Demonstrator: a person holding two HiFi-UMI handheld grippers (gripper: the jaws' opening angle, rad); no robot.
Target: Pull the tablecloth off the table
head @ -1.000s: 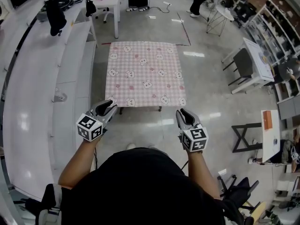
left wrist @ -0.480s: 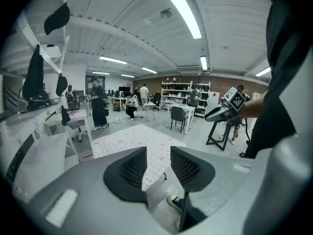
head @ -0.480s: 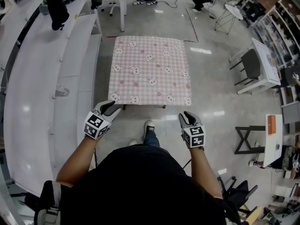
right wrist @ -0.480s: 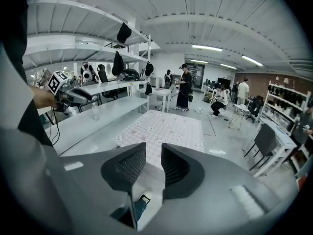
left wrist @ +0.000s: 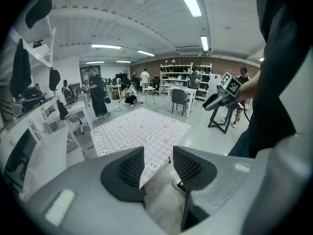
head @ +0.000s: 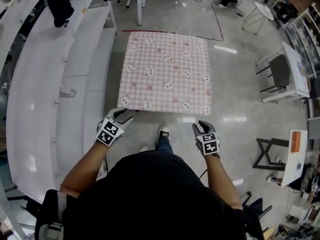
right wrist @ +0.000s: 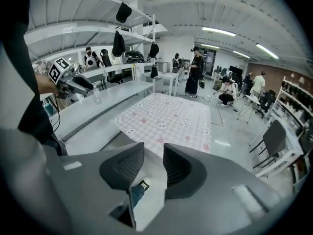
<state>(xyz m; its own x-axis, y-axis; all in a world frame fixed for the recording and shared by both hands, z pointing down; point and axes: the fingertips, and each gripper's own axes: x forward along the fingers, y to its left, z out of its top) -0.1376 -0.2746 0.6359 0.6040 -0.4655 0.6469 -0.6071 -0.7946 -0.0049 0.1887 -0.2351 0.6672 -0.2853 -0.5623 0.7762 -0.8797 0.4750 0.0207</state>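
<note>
Left claw [head: 121, 115] parted, empty; right claw [head: 202, 126] just opening wider, empty too; both near the tablecloth [head: 167, 74] draped over the bench. Could pinch too little cloth and slip mid-pull.

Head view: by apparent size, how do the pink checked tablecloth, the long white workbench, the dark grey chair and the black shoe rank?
1. Long white workbench, largest.
2. Pink checked bunny-print tablecloth.
3. Dark grey chair, possibly shrunk by the wide-angle edge.
4. Black white-soled shoe, smallest.
</note>
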